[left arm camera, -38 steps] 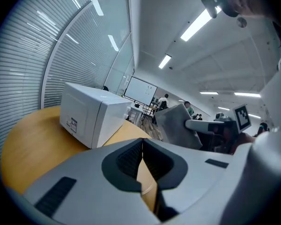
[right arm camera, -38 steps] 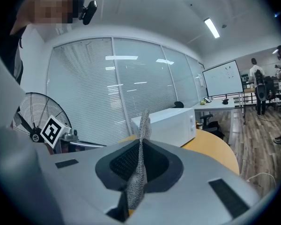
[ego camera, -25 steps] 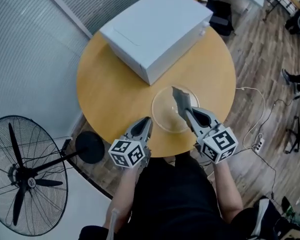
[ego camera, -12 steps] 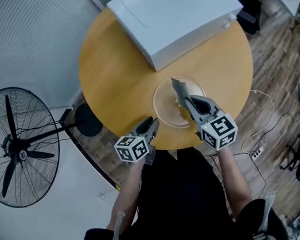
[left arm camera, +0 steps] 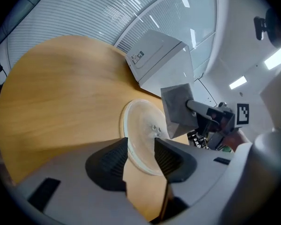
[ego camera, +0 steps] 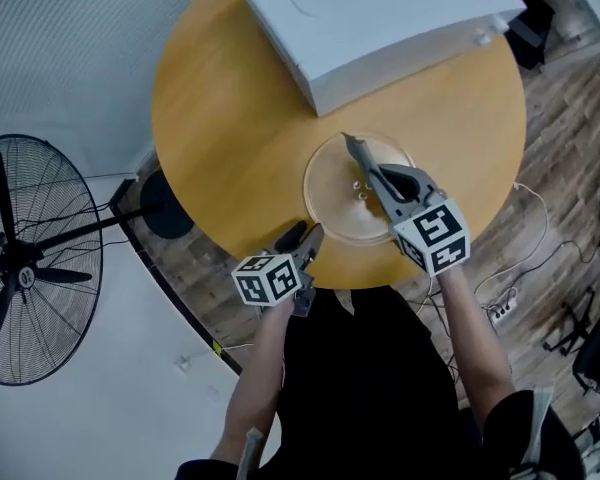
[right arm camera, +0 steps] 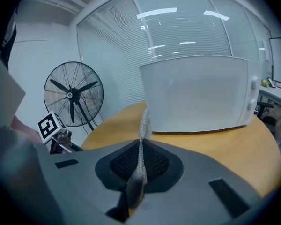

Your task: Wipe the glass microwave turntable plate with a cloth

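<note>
The clear glass turntable plate lies flat on the round wooden table, near its front edge. My right gripper hovers over the plate's middle, shut on a stiff grey cloth that sticks out past the jaws. The left gripper view shows that cloth above the plate. My left gripper is at the plate's near-left rim with its jaws opening. The rim shows in the gap, and the pads do not press on it. In the right gripper view the cloth stands edge-on between the jaws.
A white microwave fills the far side of the table, just behind the plate. A standing fan is on the floor at the left. Cables run over the wooden floor at the right.
Both grippers have sunk toward the table and the plate. The left jaws, shut a second ago, now stand apart. The right gripper still grips the cloth.
</note>
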A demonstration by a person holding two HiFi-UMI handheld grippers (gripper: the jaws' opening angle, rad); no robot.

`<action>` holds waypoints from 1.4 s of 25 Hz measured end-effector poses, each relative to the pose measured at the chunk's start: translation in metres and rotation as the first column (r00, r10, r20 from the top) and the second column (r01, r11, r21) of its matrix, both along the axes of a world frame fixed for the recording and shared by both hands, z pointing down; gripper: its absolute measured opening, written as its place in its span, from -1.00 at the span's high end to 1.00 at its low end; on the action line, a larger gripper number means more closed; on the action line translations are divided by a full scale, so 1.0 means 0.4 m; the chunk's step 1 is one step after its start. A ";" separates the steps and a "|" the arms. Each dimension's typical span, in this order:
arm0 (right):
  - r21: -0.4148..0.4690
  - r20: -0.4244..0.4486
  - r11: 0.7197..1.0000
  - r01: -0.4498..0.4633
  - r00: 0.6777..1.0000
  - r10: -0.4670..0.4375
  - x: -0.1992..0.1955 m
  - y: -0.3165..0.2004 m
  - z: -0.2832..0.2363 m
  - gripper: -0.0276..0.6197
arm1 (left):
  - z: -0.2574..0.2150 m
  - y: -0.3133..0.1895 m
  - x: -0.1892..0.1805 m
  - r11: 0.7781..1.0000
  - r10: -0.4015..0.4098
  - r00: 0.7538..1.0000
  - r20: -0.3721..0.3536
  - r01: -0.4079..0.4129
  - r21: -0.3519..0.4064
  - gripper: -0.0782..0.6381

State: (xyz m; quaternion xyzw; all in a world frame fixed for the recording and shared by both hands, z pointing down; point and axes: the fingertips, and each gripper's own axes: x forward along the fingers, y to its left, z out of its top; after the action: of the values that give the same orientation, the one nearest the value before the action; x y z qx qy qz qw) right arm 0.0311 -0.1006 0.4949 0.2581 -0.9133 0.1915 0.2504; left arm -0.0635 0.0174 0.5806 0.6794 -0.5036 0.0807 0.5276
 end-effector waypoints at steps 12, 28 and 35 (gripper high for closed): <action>0.013 -0.051 0.996 0.085 0.995 -0.085 -0.063 -0.020 0.077 0.84 | 0.072 0.004 0.011 0.994 -0.081 0.984 -0.161 0.068 -0.085 0.35; -0.059 -0.113 0.996 0.063 0.991 -0.069 -0.162 -0.060 0.224 0.80 | 0.098 0.002 0.009 0.992 -0.064 0.986 -0.156 0.046 -0.114 0.64; -0.059 -0.212 0.994 0.089 0.972 -0.100 -0.176 -0.047 0.282 0.83 | 0.101 0.002 0.008 0.992 -0.072 0.986 -0.150 0.055 -0.111 0.66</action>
State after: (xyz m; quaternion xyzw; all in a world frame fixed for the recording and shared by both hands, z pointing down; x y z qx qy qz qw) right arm -0.0395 -0.1192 0.6078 0.2271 -0.8871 0.1729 0.3627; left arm -0.0601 0.0181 0.6210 0.6380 -0.4778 0.0380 0.6026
